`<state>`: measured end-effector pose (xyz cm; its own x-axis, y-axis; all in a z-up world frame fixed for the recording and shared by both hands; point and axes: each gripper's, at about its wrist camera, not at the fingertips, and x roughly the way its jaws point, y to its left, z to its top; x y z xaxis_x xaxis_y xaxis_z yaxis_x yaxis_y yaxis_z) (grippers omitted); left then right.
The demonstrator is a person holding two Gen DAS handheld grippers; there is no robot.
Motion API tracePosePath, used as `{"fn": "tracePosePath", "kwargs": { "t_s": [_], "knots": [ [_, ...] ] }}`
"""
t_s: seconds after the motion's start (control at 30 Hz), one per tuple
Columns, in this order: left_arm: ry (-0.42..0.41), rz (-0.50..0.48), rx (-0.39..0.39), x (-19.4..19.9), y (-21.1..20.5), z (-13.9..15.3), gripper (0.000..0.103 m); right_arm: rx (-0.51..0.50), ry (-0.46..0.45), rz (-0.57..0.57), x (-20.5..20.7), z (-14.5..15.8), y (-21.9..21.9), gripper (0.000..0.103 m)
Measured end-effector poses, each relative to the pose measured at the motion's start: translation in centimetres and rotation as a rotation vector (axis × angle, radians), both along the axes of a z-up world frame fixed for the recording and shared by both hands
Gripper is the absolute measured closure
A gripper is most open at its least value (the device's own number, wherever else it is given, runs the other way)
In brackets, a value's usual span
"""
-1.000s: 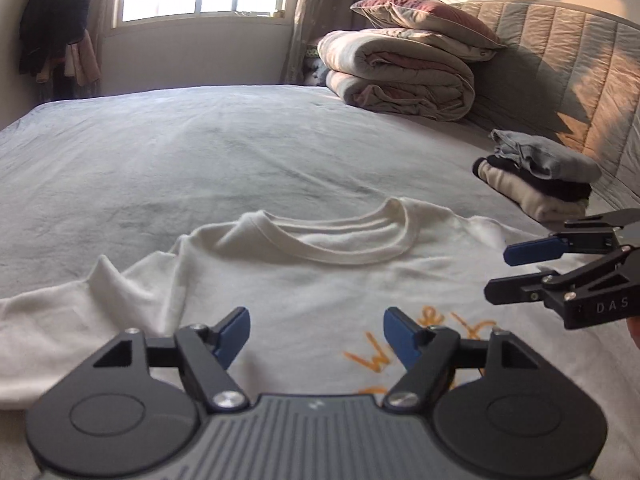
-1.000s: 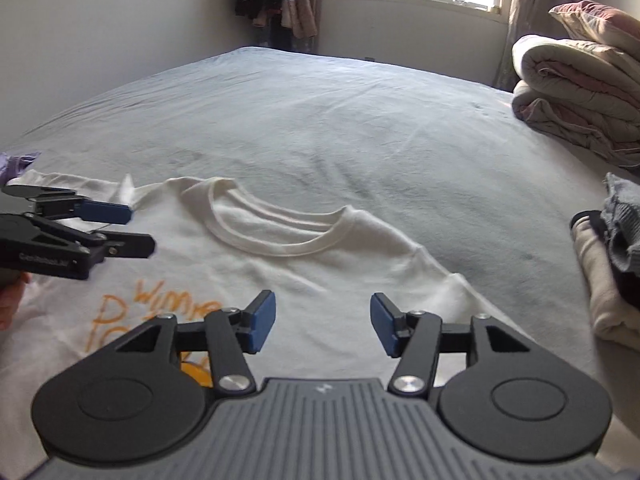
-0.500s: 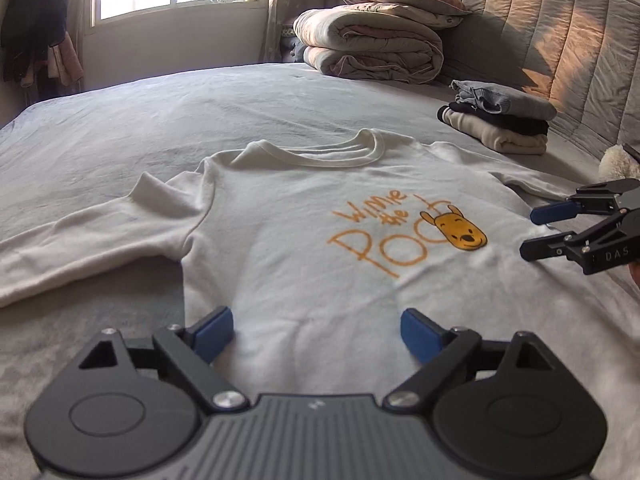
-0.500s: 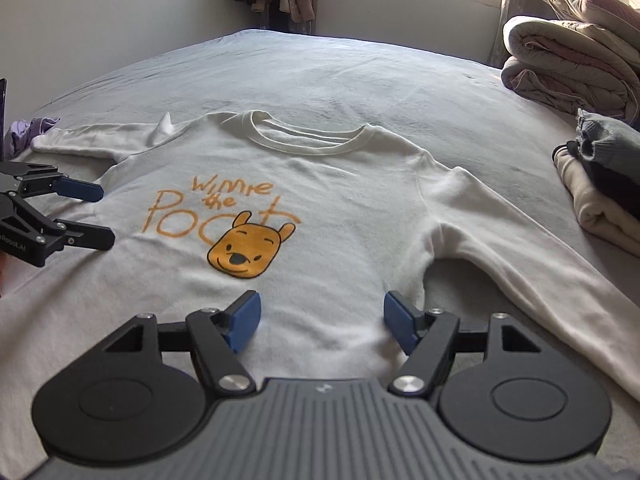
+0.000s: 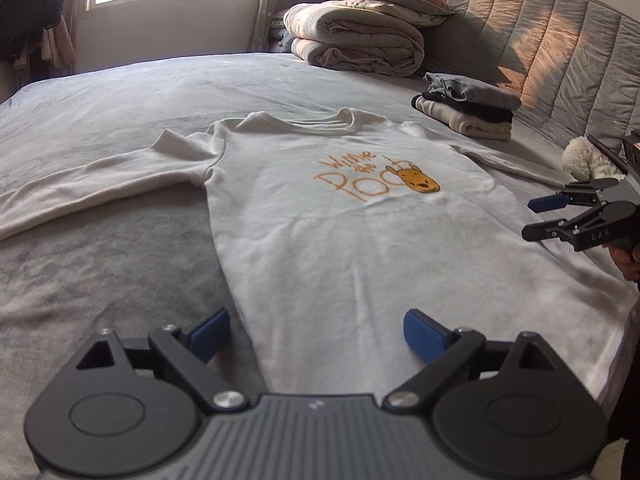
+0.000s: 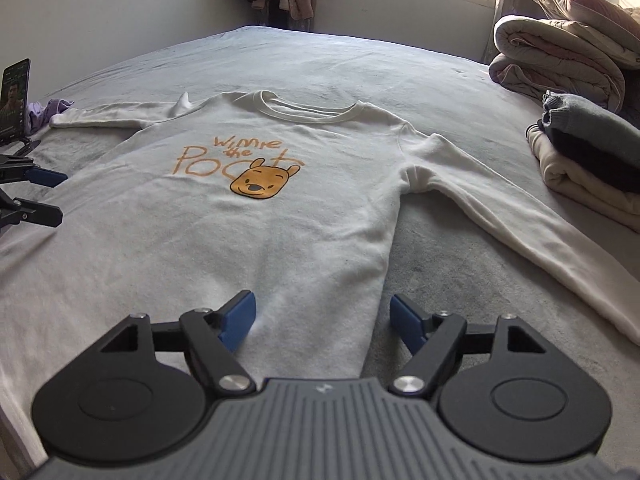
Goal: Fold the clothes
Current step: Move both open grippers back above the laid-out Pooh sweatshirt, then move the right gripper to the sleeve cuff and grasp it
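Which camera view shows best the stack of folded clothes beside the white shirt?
The left wrist view shows it best: the whole stack of folded clothes is in view near the headboard, with grey, black and cream layers. In the right wrist view the stack is cut off by the right edge of the picture.

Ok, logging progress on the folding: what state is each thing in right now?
White sweatshirt: spread flat, print up, sleeves out, unfolded.
Stack of clothes: folded, beside the headboard.
Quilts: folded and piled.
Left gripper: fingers open, nothing held.
Right gripper: fingers open, over the sweatshirt's edge.
Phone: propped upright, screen lit.
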<state>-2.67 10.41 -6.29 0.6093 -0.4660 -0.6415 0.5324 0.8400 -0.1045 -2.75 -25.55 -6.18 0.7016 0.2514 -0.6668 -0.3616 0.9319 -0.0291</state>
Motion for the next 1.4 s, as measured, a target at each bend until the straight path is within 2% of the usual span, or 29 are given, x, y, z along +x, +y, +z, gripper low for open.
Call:
{"fn": "tracePosePath", "kwargs": {
  "t_s": [0.07,0.17,0.37,0.53,0.67,0.77,0.93,1.1,1.2,1.4],
  "knots": [
    [0.007,-0.04,0.043,-1.0,0.5,0.0,0.008,-0.002,0.015,0.006,-0.5,0.0,-0.6,0.025],
    [0.017,-0.066,0.062,-2.3,1.4,0.2,0.008,0.002,0.035,0.015,-1.2,0.3,-1.6,0.025],
    [0.014,-0.003,0.057,-2.8,2.8,1.2,0.008,-0.034,0.056,0.0,-2.0,1.2,-3.0,0.025],
    [-0.017,0.094,-0.028,-0.8,2.0,3.4,0.008,0.085,0.031,-0.143,-1.0,2.9,-5.6,0.025],
    [-0.046,0.15,-0.08,1.2,-0.3,5.2,0.008,0.198,0.031,-0.296,0.4,3.6,-7.8,0.025],
    [-0.067,0.192,-0.121,2.7,-2.5,6.2,0.008,0.234,0.056,-0.421,1.4,3.5,-9.0,0.025],
    [-0.053,0.273,-0.163,4.7,-4.6,5.6,0.008,0.311,0.116,-0.592,2.7,2.7,-10.7,0.025],
    [-0.017,0.358,-0.093,6.7,-5.4,4.3,0.008,0.333,0.146,-0.705,4.1,1.8,-11.5,0.025],
    [0.015,0.415,-0.094,7.8,-5.3,3.8,0.008,0.339,0.136,-0.752,4.8,1.6,-11.7,0.025],
    [0.077,0.511,-0.155,10.2,-5.2,3.1,0.008,0.467,0.161,-0.872,5.8,1.7,-13.8,0.024]
  ]
}}
